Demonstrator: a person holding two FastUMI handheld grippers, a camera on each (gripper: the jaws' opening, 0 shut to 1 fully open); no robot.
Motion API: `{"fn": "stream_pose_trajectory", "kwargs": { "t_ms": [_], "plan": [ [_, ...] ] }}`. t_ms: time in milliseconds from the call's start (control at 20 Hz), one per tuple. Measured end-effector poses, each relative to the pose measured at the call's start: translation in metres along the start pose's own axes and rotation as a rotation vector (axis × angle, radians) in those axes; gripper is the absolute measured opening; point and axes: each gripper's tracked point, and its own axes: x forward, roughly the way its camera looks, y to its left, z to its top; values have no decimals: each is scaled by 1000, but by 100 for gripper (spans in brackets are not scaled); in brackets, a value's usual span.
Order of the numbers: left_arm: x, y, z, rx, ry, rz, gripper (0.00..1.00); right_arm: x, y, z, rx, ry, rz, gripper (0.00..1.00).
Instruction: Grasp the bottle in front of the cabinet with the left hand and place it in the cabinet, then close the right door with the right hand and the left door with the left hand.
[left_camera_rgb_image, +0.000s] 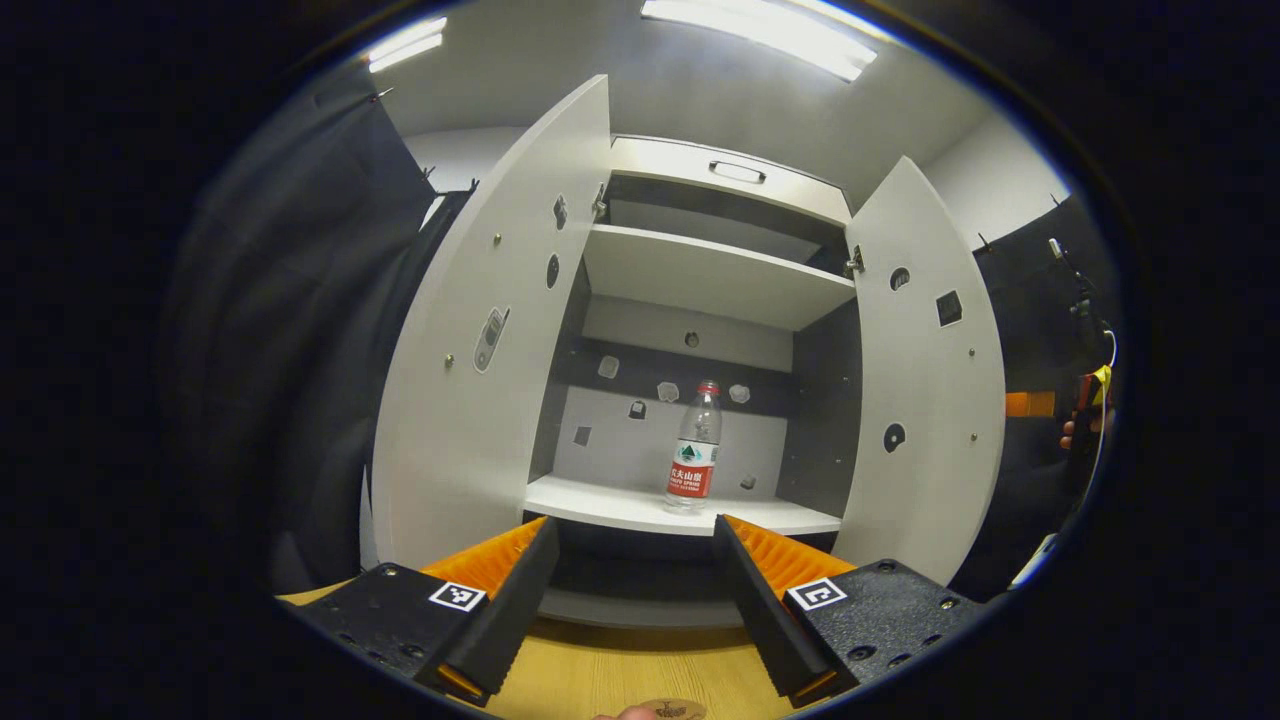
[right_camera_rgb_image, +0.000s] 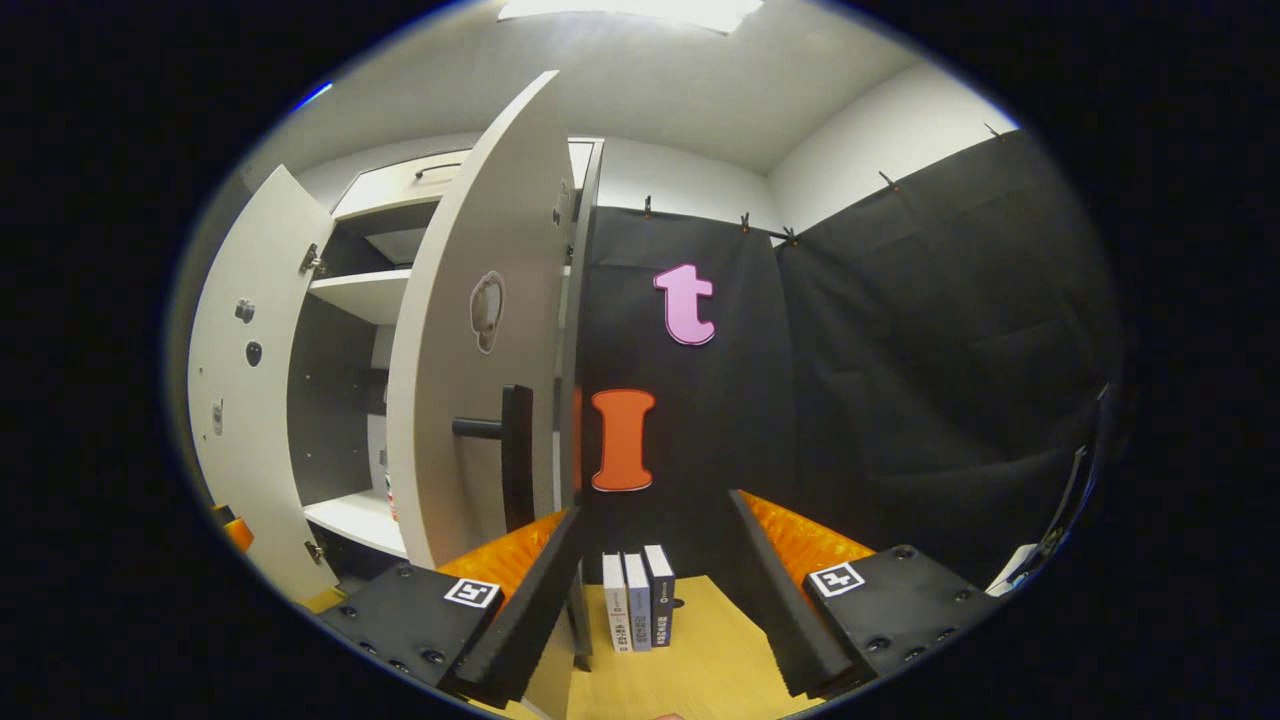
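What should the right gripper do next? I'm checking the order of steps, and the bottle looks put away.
Probably push the right door shut. The bottle already stands on the cabinet's lower shelf, both doors hang open, and the right gripper is open beside that door's outer face.

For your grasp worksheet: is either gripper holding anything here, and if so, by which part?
Nothing is held. The left gripper and right gripper are both open and empty; the bottle stands free on the cabinet shelf.
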Motion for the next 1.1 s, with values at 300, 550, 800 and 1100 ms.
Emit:
{"fn": "stream_pose_trajectory", "kwargs": {
  "t_ms": [300, 550, 800, 1100],
  "plan": [
    [-5, 13, 6, 16, -7, 31, 94, -1, 43, -1, 25, 1, 99, 86],
    [-11, 24, 16, 37, -20, 63, 94, 4, 80, -5, 47, 7, 186, 87],
    [-19, 37, 20, 43, -20, 100, 94, 10, 105, -7, 57, 5, 239, 86],
    [-33, 52, 34, 51, -46, 152, 94, 10, 132, -7, 79, -8, 305, 86]
  ]
}}
